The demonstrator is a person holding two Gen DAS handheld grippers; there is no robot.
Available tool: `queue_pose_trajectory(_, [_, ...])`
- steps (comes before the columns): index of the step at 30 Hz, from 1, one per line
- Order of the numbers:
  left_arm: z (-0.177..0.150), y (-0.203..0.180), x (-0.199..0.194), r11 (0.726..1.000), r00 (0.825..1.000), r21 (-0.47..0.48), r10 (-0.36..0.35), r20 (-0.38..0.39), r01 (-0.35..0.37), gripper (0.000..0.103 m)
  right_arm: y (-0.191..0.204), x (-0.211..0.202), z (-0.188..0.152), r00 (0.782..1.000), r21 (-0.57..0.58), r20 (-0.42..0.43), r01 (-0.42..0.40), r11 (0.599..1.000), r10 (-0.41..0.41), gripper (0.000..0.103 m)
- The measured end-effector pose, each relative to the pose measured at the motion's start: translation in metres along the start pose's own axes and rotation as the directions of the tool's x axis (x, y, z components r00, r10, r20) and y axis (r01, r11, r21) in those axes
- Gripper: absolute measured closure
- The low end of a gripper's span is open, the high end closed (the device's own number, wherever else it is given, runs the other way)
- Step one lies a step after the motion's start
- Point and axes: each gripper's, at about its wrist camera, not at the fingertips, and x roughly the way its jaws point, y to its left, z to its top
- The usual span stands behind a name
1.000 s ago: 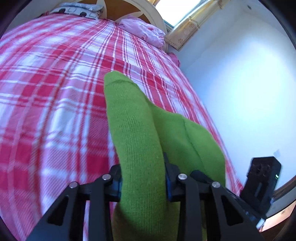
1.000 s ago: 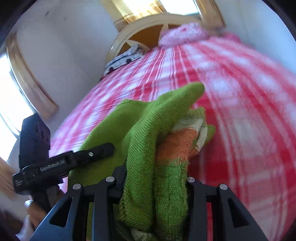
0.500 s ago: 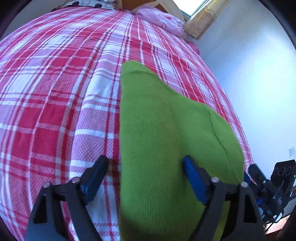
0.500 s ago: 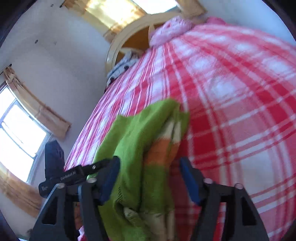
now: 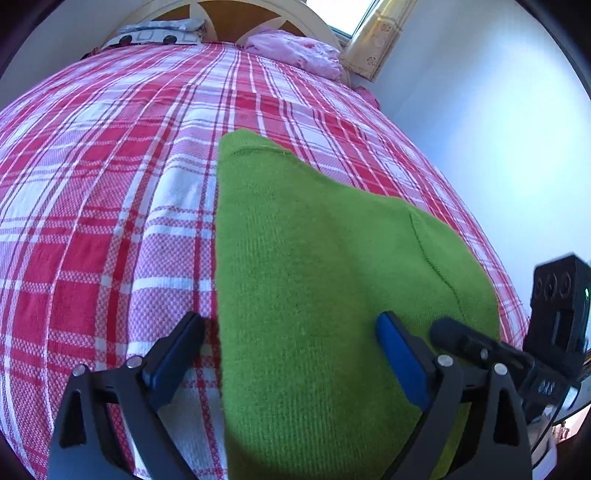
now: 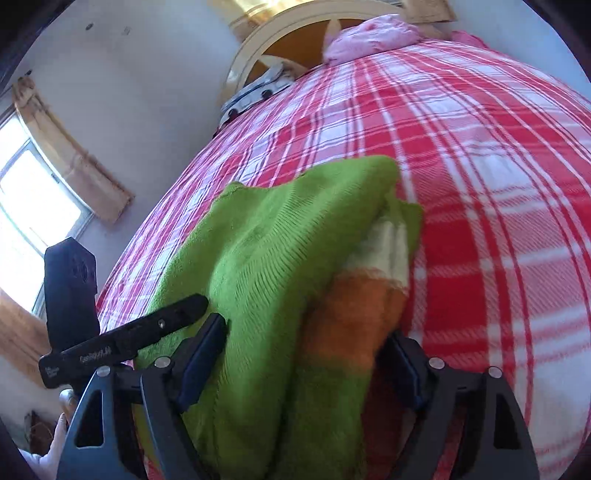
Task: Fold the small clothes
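We've got the green knit garment (image 5: 332,280) lying on the red-and-white plaid bedspread (image 5: 110,206), near the bed's foot end, well away from the round headboard (image 5: 236,14). Rel. to the garment: pink bedding (image 5: 295,51) sits far past its top edge by the headboard, a grey patterned pillow (image 5: 159,33) far up and to the left, a gold curtain (image 5: 376,44) beyond the pink bedding, pale wall to the right.

Left gripper (image 5: 291,343): jaws apart and opening, blue pads clear of the fabric on both sides; the garment's lower part lies between them, left pad just off its left edge. Nothing clamped.

Right gripper (image 6: 306,354): jaws also apart and opening; the bunched side of the garment, w/ its orange (image 6: 351,317) and cream bands, sits between the fingers. Left pad looks just beside the knit, right pad partly hidden behind the orange fold, but we see no pinch.

In the right wrist view the left gripper's black body pokes in over the garment's left side; a window (image 6: 33,206) is far left of it.
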Motion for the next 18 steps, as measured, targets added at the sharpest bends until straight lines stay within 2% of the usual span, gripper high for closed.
queue_pose_trajectory(3, [0.001, -0.001, 0.002, 1.0, 1.0, 0.006, -0.002, 0.006, 0.002, 0.006, 0.002, 0.008, 0.006, 1.0, -0.032, -0.02, 0.001, 0.999, -0.002, 0.02])
queue_pose_trajectory(4, [0.0, 0.0, 0.002, 1.0, 1.0, 0.007, -0.004, 0.009, 0.004, 0.007, 0.005, 0.009, 0.006, 0.999, -0.056, -0.02, 0.023, 0.998, -0.025, 0.026])
queue_pose_trajectory(5, [0.0, -0.001, 0.002, 1.0, 1.0, 0.01, -0.001, 0.01, 0.001, 0.007, 0.009, 0.009, 0.004, 1.0, -0.072, -0.016, 0.026, 0.997, -0.027, 0.048])
queue_pose_trajectory(6, [-0.001, -0.002, 0.002, 1.0, 1.0, 0.019, 0.007, 0.017, -0.008, 0.012, 0.009, 0.01, 0.002, 1.0, -0.062, -0.027, -0.018, 0.998, 0.016, 0.056])
queue_pose_trajectory(7, [-0.002, -0.003, 0.001, 1.0, 1.0, 0.027, 0.0, 0.028, -0.001, 0.021, 0.006, 0.01, -0.001, 0.999, -0.028, -0.022, -0.044, 0.999, 0.044, 0.059])
queue_pose_trajectory(9, [-0.004, -0.006, -0.001, 0.998, 0.998, 0.042, -0.045, 0.038, 0.044, 0.037, 0.007, 0.007, -0.006, 1.0, -0.013, 0.01, -0.028, 1.0, 0.028, 0.061])
queue_pose_trajectory(11, [-0.006, -0.008, -0.004, 0.999, 0.998, 0.045, -0.03, 0.048, 0.027, 0.038, 0.025, 0.003, -0.011, 0.997, -0.083, 0.051, 0.07, 0.994, -0.066, 0.063])
queue_pose_trajectory(14, [-0.008, -0.01, -0.009, 0.999, 0.998, 0.028, -0.027, 0.059, 0.025, 0.046, 0.057, -0.002, -0.018, 0.972, -0.203, 0.119, 0.224, 0.953, -0.204, 0.064])
queue_pose_trajectory(16, [-0.008, -0.011, -0.016, 0.999, 0.997, 0.019, -0.038, 0.068, 0.037, 0.058, 0.074, -0.007, -0.022, 0.952, -0.255, 0.163, 0.296, 0.921, -0.261, 0.064])
queue_pose_trajectory(18, [-0.009, -0.01, -0.025, 0.998, 0.995, 0.0, -0.058, 0.078, 0.058, 0.064, 0.089, -0.017, -0.029, 0.935, -0.285, 0.204, 0.34, 0.896, -0.29, 0.065])
